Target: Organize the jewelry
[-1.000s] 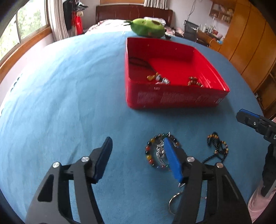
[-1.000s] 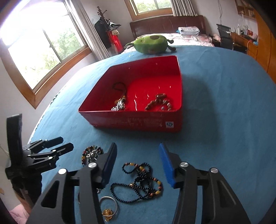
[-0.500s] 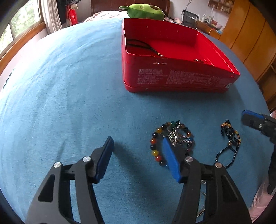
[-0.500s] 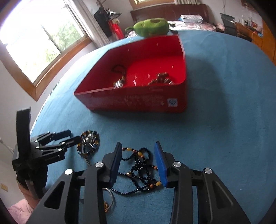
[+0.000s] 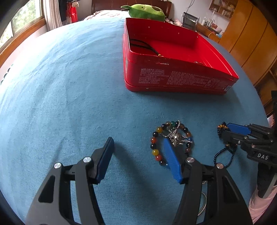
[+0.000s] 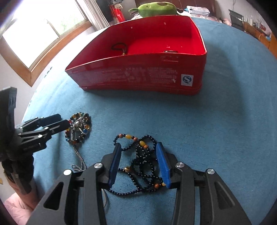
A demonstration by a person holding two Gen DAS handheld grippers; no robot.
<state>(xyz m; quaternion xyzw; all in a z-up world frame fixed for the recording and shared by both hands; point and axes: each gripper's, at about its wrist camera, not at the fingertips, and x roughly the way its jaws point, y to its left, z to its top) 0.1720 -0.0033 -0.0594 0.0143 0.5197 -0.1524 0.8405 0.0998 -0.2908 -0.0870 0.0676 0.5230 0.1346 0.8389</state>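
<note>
A red tin box [image 5: 173, 81] [image 6: 138, 77] sits on the blue cloth and holds a few jewelry pieces. A multicolored bead bracelet with a silver chain [image 5: 156, 153] [image 6: 78, 128] lies in front of it. My left gripper [image 5: 138, 147] is open low over the cloth, its right finger over the bracelet's middle. My right gripper [image 6: 138, 157] is open, its fingers down on either side of a black bead necklace [image 6: 143, 166]; it also shows in the left wrist view [image 5: 225, 152].
A green plush toy [image 5: 147, 10] lies behind the box. A metal ring [image 5: 203, 204] lies near the cloth's front edge. A window is to the left and wooden cabinets to the right.
Both grippers have lowered toward the cloth and moved forward. The right gripper's fingers have narrowed around the black necklace. The left gripper stays wide open by the bracelet.
</note>
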